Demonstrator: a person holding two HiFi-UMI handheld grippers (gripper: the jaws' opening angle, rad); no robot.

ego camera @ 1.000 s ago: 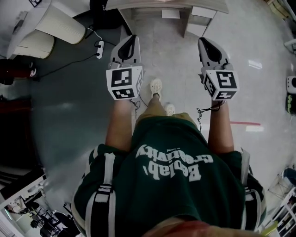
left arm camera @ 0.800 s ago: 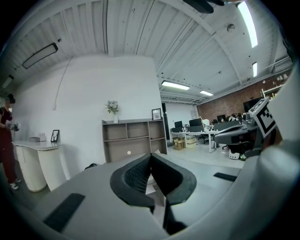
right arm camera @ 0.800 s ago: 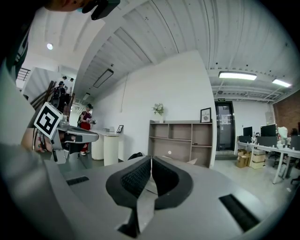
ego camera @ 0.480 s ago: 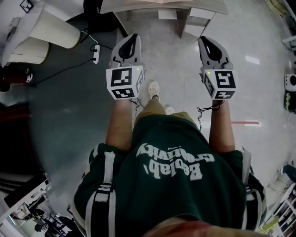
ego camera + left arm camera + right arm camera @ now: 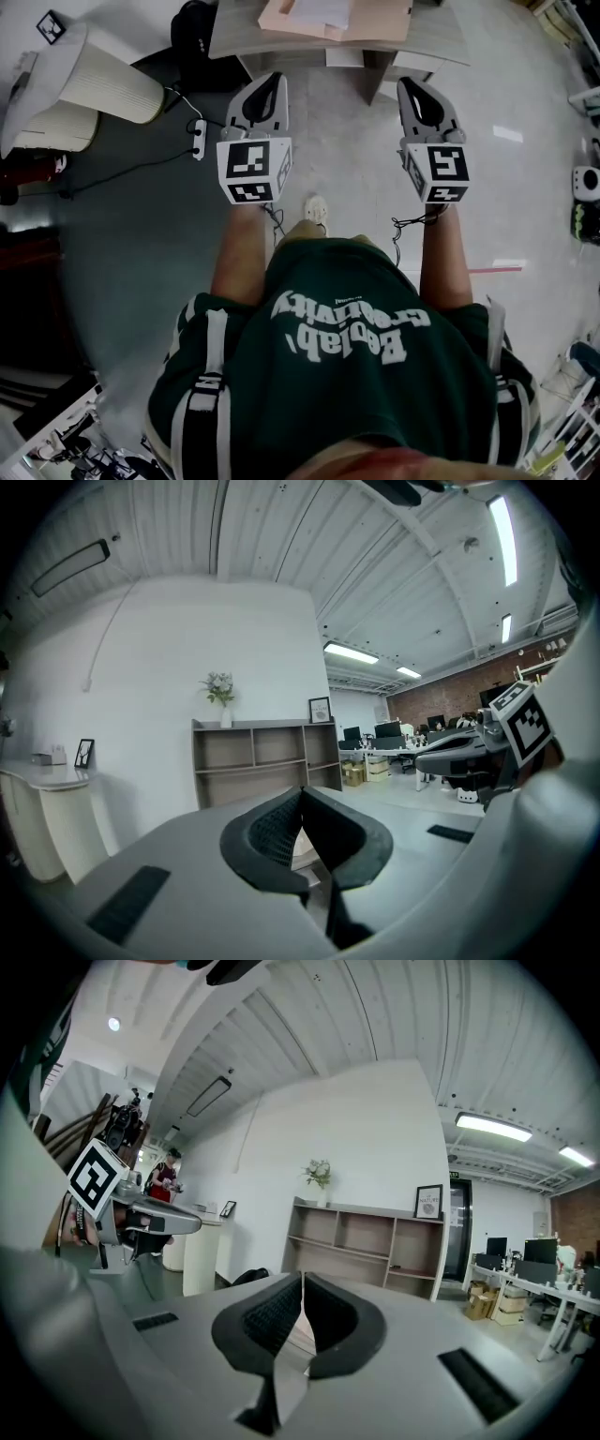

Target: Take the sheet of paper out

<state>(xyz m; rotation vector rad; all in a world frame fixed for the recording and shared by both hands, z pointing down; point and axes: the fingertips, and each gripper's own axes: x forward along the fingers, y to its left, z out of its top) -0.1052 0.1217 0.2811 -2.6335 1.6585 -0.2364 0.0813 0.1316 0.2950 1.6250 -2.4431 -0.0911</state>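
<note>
At 12 o'clk in head view, right on the top edge, the sheet of paper lies flat on a pinkish flat holder (tray or folder, can't tell), which sits on a grey desk top. The frame cuts the sheet off, so its long axis & which way it points can't be read; the visible strip runs approx 9-to-3. There may be more than one white sheet, but the edges are too small to separate.

Left gripper is at 11 o'clk of the person and right gripper at 1. Both point to 12, near the desk's front edge, apart from the paper. Both claws are clenched w/ nothing btwn: left pads meet at the tips, right pads likewise.

Gripper bodies hide the desk in both gripper views; only a pale sliver shows under the pads. Beyond is a shelf unit w/ a plant in vase & framed pic on top.
</note>
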